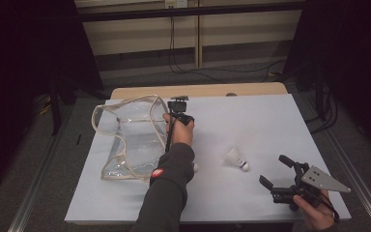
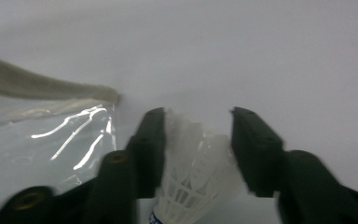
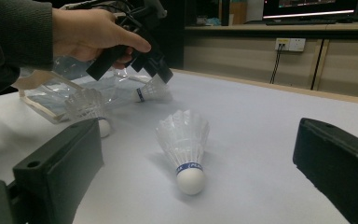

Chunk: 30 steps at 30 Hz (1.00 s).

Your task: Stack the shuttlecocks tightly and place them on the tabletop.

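Left gripper (image 3: 154, 70) by the clear bag (image 1: 125, 140), jaws apart around a shuttlecock (image 2: 193, 182), left jaw against the feathers, other jaw just off; right gripper (image 1: 276, 172) wide open, nothing between, near desk (image 1: 270, 125) front edge; second shuttlecock (image 3: 185, 147) lying on desk ahead of it; third shuttlecock (image 3: 87, 109) beside bag

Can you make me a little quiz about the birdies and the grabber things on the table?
1. How many shuttlecocks can you count in the right gripper view?
2. True or false: the right gripper is shut on a shuttlecock.
3. What sits between the left gripper's jaws? A) the clear plastic bag's rim B) a shuttlecock C) nothing

Key: 1. Three: the far shuttlecock, the bag-side shuttlecock and the near shuttlecock. 2. False, its jaws stand open. 3. B.
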Each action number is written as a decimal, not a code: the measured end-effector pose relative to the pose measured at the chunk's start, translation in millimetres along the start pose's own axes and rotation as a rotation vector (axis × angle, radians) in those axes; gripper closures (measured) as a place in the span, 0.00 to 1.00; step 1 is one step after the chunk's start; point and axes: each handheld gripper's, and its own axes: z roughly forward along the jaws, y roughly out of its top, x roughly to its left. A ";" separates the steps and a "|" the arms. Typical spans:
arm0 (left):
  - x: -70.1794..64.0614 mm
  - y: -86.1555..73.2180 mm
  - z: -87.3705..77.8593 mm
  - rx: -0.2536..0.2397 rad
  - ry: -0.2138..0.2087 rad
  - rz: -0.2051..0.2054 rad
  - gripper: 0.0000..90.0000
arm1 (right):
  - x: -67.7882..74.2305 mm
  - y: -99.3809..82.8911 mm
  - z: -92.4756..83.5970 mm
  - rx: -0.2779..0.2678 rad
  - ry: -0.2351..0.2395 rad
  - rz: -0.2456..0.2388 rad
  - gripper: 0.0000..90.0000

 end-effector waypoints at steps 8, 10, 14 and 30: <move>-2.3 1.2 -3.4 0.042 -0.079 0.047 0.97 | 0.1 0.0 -0.1 0.000 0.001 -0.001 0.01; -3.3 2.1 -4.8 0.039 -0.096 0.063 0.97 | 0.2 0.1 0.0 0.000 -0.001 -0.002 0.01; -6.6 4.6 -8.9 0.008 -0.122 0.092 0.98 | 0.2 0.1 -0.1 0.002 -0.002 -0.001 0.01; -24.2 6.9 -12.7 -0.142 -0.209 0.280 0.94 | 0.5 -0.1 0.4 0.002 -0.002 -0.006 0.01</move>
